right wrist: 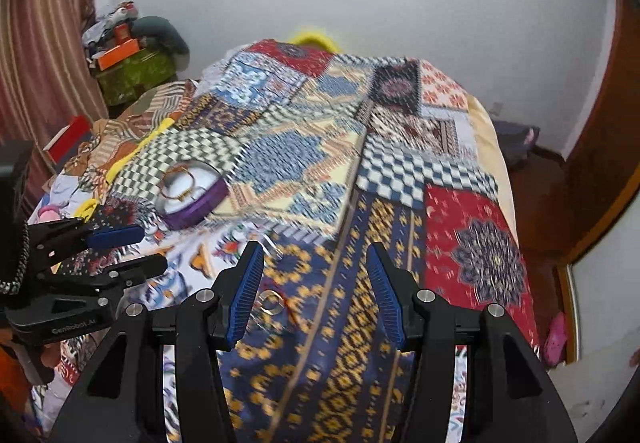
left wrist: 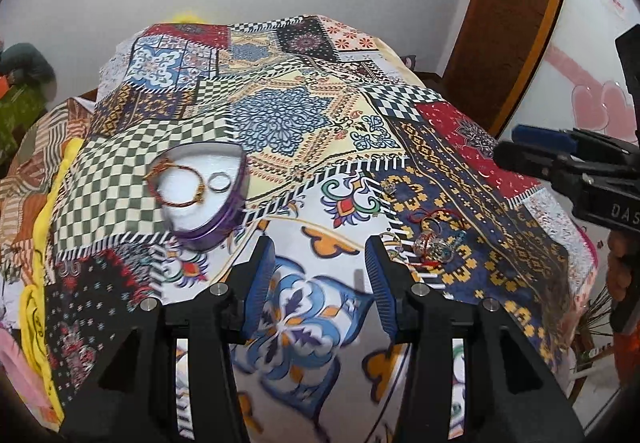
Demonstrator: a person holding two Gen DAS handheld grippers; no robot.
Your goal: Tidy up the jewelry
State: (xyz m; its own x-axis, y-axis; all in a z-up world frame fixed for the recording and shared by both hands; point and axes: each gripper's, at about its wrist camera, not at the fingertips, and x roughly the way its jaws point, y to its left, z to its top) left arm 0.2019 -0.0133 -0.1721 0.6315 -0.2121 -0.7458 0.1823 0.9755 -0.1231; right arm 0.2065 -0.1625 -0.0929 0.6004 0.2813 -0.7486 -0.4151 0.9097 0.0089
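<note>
Left claw hangs wide open and empty over the near part of the bed, above the white-and-blue floral patch of the patchwork cover. Ahead and to its left sits the heart-shaped tin, one only, purple-walled with a white lining, out toward the left side of the bed. Inside it I count one red-and-gold thread bracelet and one plain metal ring just beside it, near the tin's right wall. Ahead and to the right of the left claw lies the loose jewelry pile on the navy-and-gold patch: glinting clear-and-silver pieces tangled with a red thread, too small to count apart. Right claw is spread wide too, gripping nothing, low over that same navy-and-gold strip near the bed's right side. A single ring with red thread by it lies just beside the right claw's left finger, though this view is blurred. The tin shows here well off to the left, beyond the other claw.
</note>
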